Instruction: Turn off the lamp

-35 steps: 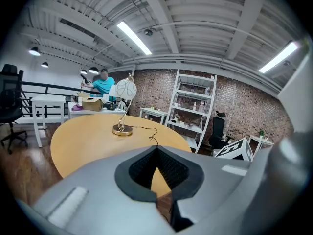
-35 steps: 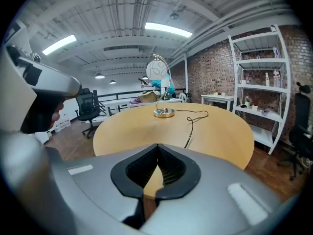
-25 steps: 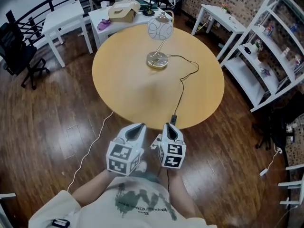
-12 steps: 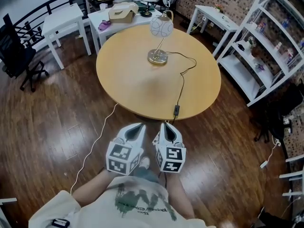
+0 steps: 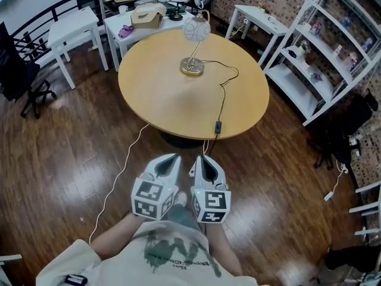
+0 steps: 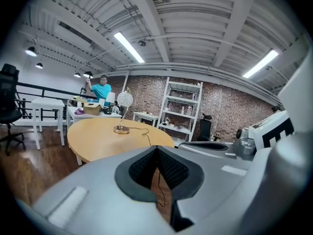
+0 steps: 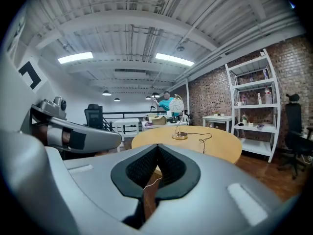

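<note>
Dark plank floor (image 5: 65, 159) lies open around the left gripper (image 5: 172, 158) and right gripper (image 5: 202, 158), held side by side, each with jaws closed on nothing. Shirt lettering below them is too blurred to read. Ahead, a black cord (image 5: 218, 126) drapes off the near edge of the round table (image 5: 155, 94); the lamp (image 5: 196, 30) stands toward its far edge. White shelving (image 5: 309, 64) crowds the table's right side.
</note>
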Demonstrator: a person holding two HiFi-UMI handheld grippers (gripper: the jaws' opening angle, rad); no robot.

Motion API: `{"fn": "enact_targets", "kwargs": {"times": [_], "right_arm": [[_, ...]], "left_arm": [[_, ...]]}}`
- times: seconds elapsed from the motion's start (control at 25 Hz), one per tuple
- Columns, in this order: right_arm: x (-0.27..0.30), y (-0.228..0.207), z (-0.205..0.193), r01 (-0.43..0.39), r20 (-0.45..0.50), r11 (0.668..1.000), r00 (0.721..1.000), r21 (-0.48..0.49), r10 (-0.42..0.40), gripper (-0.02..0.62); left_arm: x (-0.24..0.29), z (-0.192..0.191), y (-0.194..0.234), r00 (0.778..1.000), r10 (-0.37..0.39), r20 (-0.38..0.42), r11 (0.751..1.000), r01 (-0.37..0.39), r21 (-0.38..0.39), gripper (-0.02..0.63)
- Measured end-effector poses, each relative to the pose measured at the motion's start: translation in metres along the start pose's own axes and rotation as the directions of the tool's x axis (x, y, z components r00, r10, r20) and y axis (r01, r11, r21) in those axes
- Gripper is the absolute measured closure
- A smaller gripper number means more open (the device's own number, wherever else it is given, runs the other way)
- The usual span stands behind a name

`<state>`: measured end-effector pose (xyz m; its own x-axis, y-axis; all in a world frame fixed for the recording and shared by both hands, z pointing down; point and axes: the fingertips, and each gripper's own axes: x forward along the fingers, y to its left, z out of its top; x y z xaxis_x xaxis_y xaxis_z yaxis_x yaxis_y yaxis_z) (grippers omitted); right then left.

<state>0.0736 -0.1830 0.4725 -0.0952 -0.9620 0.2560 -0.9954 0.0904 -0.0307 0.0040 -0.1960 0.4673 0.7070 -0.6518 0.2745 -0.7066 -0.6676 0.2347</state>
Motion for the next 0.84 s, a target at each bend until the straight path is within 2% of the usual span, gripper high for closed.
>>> {"fn": "enact_targets", "kwargs": {"times": [0.4,0.84], "right_arm": [[-0.035,0.034,0.005,-0.022,0.041,1.0,0.999,-0.017,0.022,0.597],[-0.059,0.041,0.009,-0.015,0.055,1.0,0.998,-0.028,0.016,0.597]], "left_arm": [[-0.034,-0.008,-0.006,1.0,-0.002,0.028,1.0,0.002,-0.006,0.611],[-0.043,-0.006,-0.023,0.998,-0.038,0.043,0.999,0.039,-0.011,0.611]]}}
